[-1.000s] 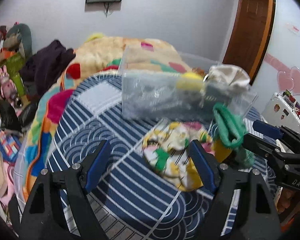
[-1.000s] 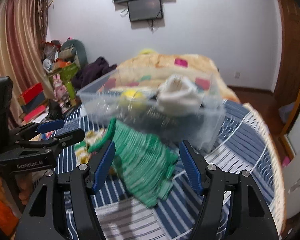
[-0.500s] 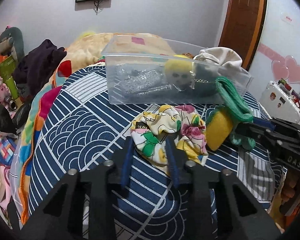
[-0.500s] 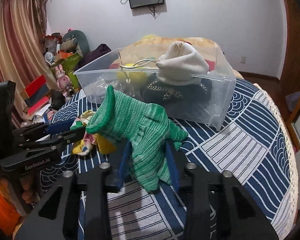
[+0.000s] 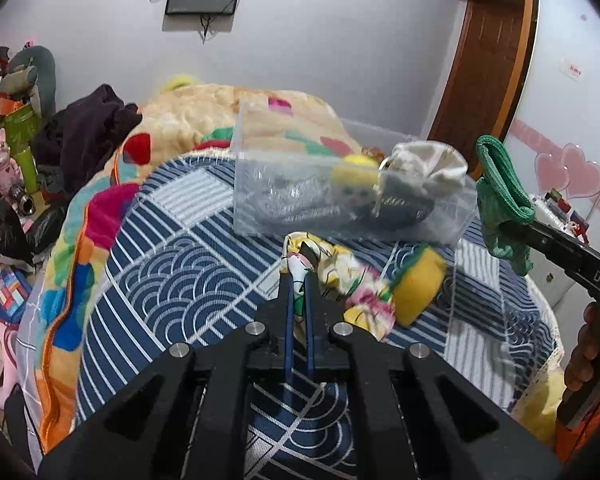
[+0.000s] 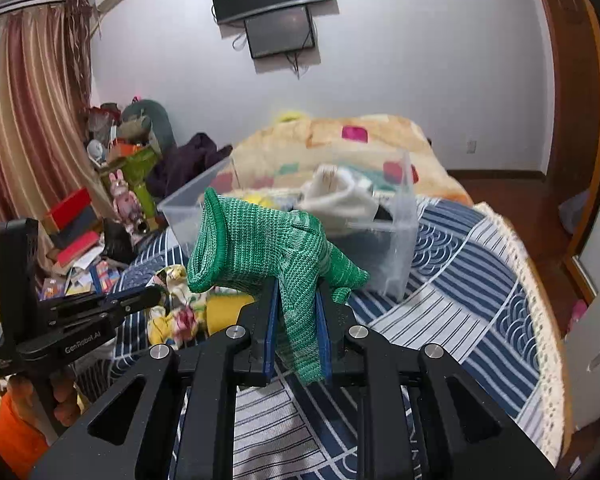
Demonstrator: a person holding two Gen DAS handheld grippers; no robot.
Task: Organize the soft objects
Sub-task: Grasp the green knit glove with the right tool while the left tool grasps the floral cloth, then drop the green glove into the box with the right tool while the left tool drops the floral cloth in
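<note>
My left gripper is shut on a floral fabric scrunchie and lifts its edge off the blue patterned bedspread. A yellow sponge lies beside it. My right gripper is shut on a green knitted glove and holds it in the air in front of the clear plastic bin. The bin holds a white cloth pouch, a yellow plush and dark items. The glove also shows at the right of the left wrist view.
A peach patchwork quilt and dark clothes lie behind the bin. Toys and boxes crowd the floor left of the bed. A wooden door stands at the right. The bed's fringed edge drops off to the right.
Both grippers closed from open: the left on the scrunchie, the right on the green glove. Both then rose, lifting the glove clear of the bed and the scrunchie's edge up.
</note>
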